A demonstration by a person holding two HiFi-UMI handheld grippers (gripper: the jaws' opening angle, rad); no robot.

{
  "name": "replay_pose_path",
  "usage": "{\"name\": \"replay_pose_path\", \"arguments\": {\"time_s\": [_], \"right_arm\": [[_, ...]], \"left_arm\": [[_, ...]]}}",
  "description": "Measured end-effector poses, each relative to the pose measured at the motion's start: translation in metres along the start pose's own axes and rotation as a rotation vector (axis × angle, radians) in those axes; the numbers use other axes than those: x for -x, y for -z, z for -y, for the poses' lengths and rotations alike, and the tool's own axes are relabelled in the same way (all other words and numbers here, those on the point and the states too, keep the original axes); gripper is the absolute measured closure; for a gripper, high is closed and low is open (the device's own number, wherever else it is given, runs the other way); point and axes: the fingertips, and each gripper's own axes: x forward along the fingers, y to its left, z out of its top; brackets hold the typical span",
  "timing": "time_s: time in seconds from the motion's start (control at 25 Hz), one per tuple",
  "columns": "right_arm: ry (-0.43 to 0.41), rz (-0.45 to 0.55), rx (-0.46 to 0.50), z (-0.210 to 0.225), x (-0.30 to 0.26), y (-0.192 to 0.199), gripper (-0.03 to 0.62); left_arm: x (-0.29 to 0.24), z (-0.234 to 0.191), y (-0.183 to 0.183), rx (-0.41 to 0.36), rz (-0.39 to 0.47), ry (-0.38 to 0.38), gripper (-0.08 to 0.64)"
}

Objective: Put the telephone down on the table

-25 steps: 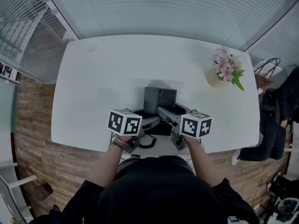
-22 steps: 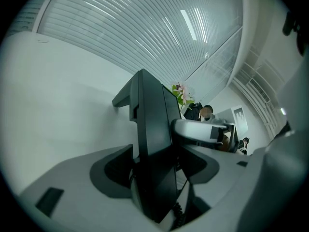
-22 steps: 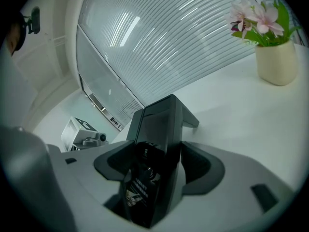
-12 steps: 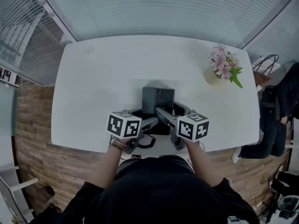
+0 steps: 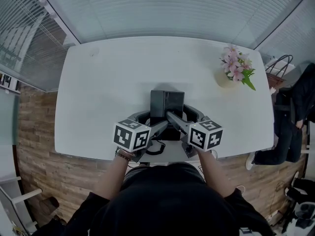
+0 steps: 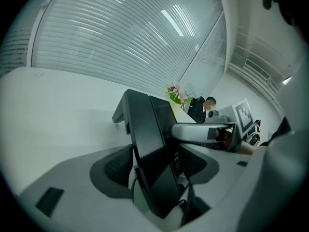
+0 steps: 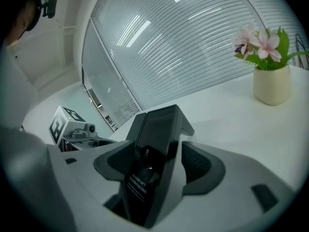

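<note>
As the left gripper [image 5: 159, 127] and right gripper [image 5: 173, 118] both clench the dark grey plastic telephone [image 5: 167, 103], it should meet the white table [image 5: 108, 82] level.

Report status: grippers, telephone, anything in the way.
Left gripper and right gripper both shut on the telephone. Telephone low over the table, near its front edge; contact unclear. Flower vase far right, not in the way.
</note>
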Motion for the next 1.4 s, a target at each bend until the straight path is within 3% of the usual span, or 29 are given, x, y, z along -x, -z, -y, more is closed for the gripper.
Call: {"name": "replay_pose_path", "arguments": {"time_s": [0.52, 1.0, 1.4], "right_arm": [[0.065, 0.151, 0.113, -0.007, 0.024, -0.038, 0.295], [0.063, 0.318, 0.229, -0.043, 0.053, -0.083, 0.299], [0.069, 0.438, 0.315, -0.069, 0.077, -0.115, 0.333]], "left_arm": [[0.026, 0.004, -0.029, -0.136, 0.089, -0.069, 0.253], [0.061, 0.026, -0.078, -0.223, 0.284, -0.060, 0.264], [0.084, 0.045, -0.104, -0.221, 0.389, -0.002, 0.275]]}}
